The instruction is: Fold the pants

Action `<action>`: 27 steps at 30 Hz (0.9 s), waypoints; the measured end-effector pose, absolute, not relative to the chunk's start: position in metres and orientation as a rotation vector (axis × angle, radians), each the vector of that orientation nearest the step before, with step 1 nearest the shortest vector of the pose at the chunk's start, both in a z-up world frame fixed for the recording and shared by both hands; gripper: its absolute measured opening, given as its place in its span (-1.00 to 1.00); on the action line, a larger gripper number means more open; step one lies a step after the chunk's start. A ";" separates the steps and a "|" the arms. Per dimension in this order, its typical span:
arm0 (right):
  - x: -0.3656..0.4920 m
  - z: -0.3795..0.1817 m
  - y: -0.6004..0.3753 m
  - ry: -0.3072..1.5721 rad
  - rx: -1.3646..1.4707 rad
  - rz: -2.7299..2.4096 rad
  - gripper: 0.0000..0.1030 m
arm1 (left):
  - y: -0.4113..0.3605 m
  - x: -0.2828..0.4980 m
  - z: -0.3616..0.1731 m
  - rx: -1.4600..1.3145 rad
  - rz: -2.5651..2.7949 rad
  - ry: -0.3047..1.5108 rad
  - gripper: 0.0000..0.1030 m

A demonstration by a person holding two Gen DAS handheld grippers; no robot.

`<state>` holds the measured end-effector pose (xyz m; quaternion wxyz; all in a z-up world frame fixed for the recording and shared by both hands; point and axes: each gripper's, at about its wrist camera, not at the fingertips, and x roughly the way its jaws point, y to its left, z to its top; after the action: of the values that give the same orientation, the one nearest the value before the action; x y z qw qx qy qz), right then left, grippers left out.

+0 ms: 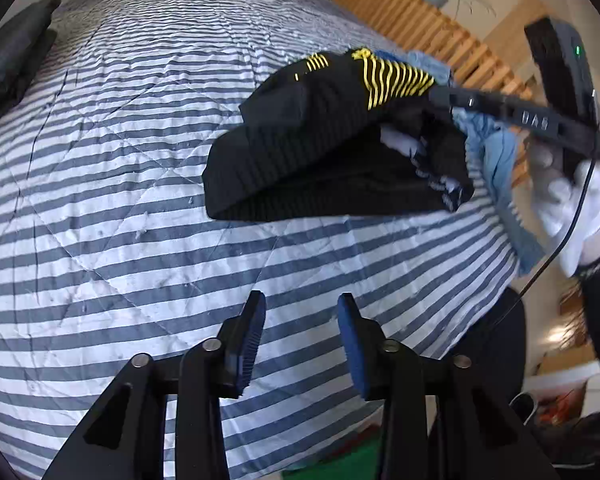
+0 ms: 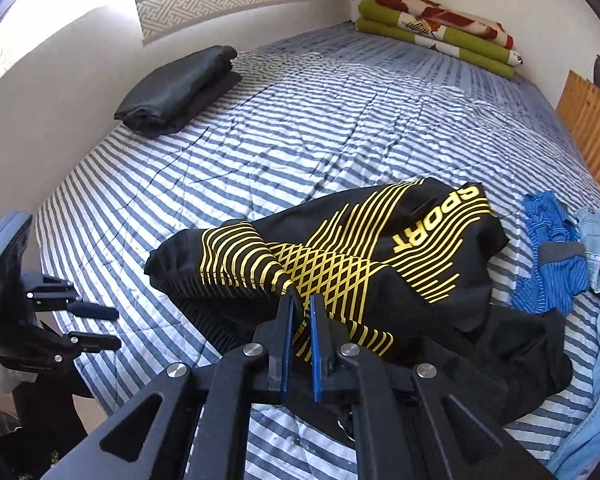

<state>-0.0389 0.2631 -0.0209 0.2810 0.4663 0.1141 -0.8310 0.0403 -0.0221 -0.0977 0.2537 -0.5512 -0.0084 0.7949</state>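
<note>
My right gripper (image 2: 300, 304) pinches black-and-yellow pants (image 2: 340, 264), bunched on striped bed (image 2: 320, 120). Left gripper (image 1: 302, 312) spread, empty, well apart. Fabric looks light, limp, slippery; I'd grab waistband and hem corners.

Striped bed (image 2: 340, 120) against white wall (image 2: 60, 100), wooden slats (image 1: 420, 28) beside.

"sport" in yellow block letters on the black pants (image 2: 380, 264), right of centre in the right wrist view, running upward, rotated. "das" in pale letters on the right gripper's black bar (image 1: 536, 118), upper right of the left wrist view.
</note>
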 end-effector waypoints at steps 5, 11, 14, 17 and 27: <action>-0.047 -0.013 0.275 0.293 1.257 -2.265 -0.86 | -0.020 0.037 -0.092 -1.504 2.241 0.079 0.46; -0.050 -0.006 0.288 0.233 1.259 -2.269 -0.86 | 0.000 -0.003 -0.102 -1.534 2.219 -0.017 0.46; -0.053 0.000 0.292 0.246 1.259 -2.297 -0.86 | 0.016 -0.012 -0.125 -1.583 2.260 0.172 0.46; -0.056 0.007 0.301 0.226 1.254 -2.321 -0.86 | 0.011 0.007 -0.141 -1.550 2.264 0.368 0.58; -0.069 0.018 0.317 0.174 1.242 -2.334 -0.86 | -0.013 0.024 -0.099 -1.523 2.267 0.182 0.58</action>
<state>-0.0687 0.3172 0.0175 0.2438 0.4546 0.0638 -0.8543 0.0240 -0.0129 -0.0989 0.2009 -0.5450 0.0650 0.8114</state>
